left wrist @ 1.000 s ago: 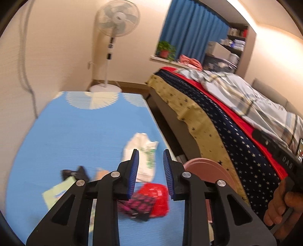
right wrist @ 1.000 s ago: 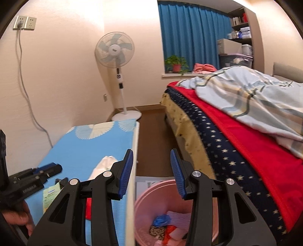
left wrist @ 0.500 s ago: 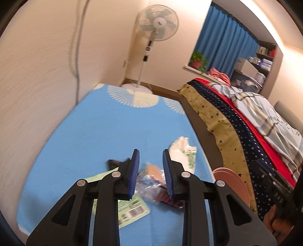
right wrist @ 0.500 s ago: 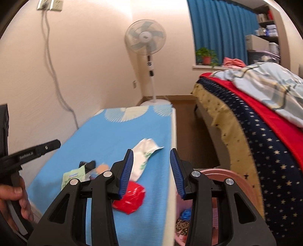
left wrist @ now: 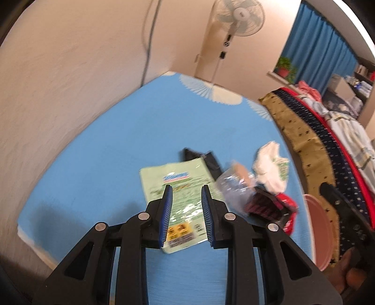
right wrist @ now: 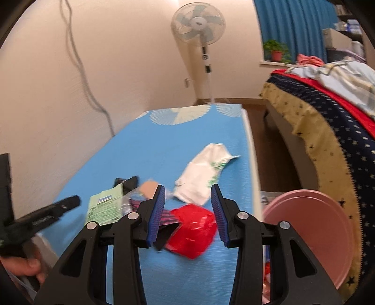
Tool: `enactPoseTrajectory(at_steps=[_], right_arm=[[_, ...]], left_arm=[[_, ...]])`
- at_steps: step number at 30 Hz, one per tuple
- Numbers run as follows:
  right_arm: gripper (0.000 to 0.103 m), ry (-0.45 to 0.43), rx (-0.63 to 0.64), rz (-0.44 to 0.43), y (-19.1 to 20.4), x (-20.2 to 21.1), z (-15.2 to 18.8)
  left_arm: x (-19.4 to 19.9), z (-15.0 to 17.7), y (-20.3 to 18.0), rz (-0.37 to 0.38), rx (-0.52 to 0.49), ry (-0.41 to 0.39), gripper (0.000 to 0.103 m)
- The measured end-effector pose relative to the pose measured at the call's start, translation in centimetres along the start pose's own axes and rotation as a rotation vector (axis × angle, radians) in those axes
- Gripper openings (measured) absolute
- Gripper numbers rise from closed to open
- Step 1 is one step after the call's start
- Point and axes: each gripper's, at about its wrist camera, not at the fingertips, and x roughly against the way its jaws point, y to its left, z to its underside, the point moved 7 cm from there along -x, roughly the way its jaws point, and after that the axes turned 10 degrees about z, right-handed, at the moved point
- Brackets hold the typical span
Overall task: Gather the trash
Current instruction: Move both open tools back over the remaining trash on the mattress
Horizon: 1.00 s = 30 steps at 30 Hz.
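Trash lies on a blue table [left wrist: 117,150] [right wrist: 164,145]. A pale green packet [left wrist: 180,187] [right wrist: 105,206] lies flat, and my left gripper [left wrist: 186,194] hovers open just above it, nothing between its fingers. A red wrapper [right wrist: 192,230] [left wrist: 287,211] lies under my right gripper [right wrist: 187,194], which is open and holds nothing. Beside them are a dark pink-patterned wrapper [left wrist: 262,206] [right wrist: 167,217], a clear crinkled bag [left wrist: 232,185], a black wrapper [left wrist: 206,157] [right wrist: 127,183] and a white-and-green bag [left wrist: 271,166] [right wrist: 204,178]. A pink bin [right wrist: 311,230] [left wrist: 318,227] stands right of the table.
A bed with a star-patterned cover [right wrist: 328,112] [left wrist: 316,131] runs along the right, with a narrow floor gap to the table. A standing fan [right wrist: 199,25] [left wrist: 236,16] is at the far end. A wall with a hanging cable [right wrist: 79,65] borders the left. A hand [right wrist: 25,269] grips the left tool.
Both grippers have swung left from the bin side and dropped toward the table; the left now hangs over the green packet, the right over the red wrapper. Neither took hold of anything.
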Motion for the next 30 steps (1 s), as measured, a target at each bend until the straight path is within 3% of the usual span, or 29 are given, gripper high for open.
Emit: enactPoseTrajectory(at_steps=[2,3,4,8,18,30], right_arm=[[0.054,0.012,0.014,-0.023,0.8,-0.4,0.2],[0.056,0.023,0.021,-0.033,1.3,-0.7,0.4],[0.059,0.031,0.027,-0.039,1.5,-1.0,0.5],[0.061,0.073,0.048,-0.063,2.6,-2.0,1.3],[0.062,0.159,0.077,-0.068,3.2,-4.3,2.7],[0.061,0.177,0.069,-0.065,3.1,-4.7,3.1]], left_arm=[[-0.5,0.6,0.6,-0.017,0.013,0.016,0.027],[-0.8,0.9,0.9,-0.032,0.020,0.026,0.032],[-0.9,1.2,1.1,-0.042,0.027,0.030,0.038],[-0.8,2.5,1.6,-0.056,0.047,0.038,0.042],[-0.9,5.4,0.0,-0.084,-0.082,0.109,0.044],[-2.6,4.8,-1.5,-0.134,-0.211,0.120,0.056]])
